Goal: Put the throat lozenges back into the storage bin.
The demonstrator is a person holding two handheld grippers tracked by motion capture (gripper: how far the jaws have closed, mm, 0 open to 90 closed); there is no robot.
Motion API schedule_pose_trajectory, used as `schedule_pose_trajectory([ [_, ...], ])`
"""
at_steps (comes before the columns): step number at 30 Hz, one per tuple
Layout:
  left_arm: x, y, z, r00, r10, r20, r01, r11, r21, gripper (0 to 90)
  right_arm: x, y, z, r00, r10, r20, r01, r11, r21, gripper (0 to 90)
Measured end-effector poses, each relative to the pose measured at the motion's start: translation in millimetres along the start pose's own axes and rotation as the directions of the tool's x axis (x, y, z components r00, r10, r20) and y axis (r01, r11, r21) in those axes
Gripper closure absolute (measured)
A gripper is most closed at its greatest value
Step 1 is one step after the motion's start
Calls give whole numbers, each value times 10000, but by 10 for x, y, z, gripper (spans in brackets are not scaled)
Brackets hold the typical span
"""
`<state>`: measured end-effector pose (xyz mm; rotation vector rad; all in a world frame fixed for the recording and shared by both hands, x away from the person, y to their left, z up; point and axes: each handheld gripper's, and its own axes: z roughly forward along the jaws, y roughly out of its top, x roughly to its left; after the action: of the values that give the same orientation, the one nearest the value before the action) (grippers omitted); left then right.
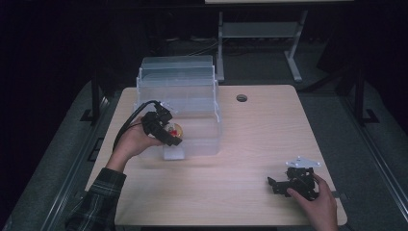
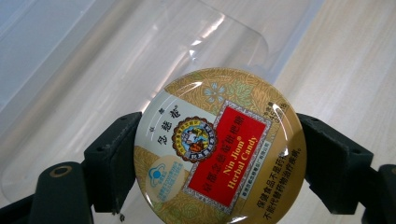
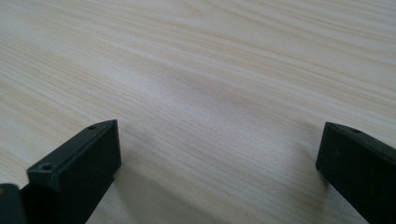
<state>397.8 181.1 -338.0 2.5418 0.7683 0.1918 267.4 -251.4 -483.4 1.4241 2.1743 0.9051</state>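
1. Your left gripper (image 1: pixel 168 132) pinches the candy tin (image 2: pixel 219 147) over the clear plastic box (image 1: pixel 192 96); the left gripper view reads its label
2. Your right gripper (image 1: pixel 284 185) rests on the table (image 1: pixel 260 134), jaws spread

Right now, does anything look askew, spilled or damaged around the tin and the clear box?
Nothing stands out. The candy tin sits squarely between the left gripper jaws, lid undented, in front of the clear plastic box. The box stands upright on the table. The right gripper rests open over bare wood, with no spill.
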Motion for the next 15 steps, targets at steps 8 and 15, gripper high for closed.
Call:
schedule_pose_trajectory([
  [8, 138, -62, -20, 9991, -352, -216, 353, 9994, 55, 196, 0, 0, 0, 10000, 1, -1, -1, 10000, -1, 0],
  [15, 228, -101, -40, 9979, -564, -319, 570, 9982, 162, 196, -1, 0, 0, 10000, -5, 1, 5, 10000, 0, 0],
])
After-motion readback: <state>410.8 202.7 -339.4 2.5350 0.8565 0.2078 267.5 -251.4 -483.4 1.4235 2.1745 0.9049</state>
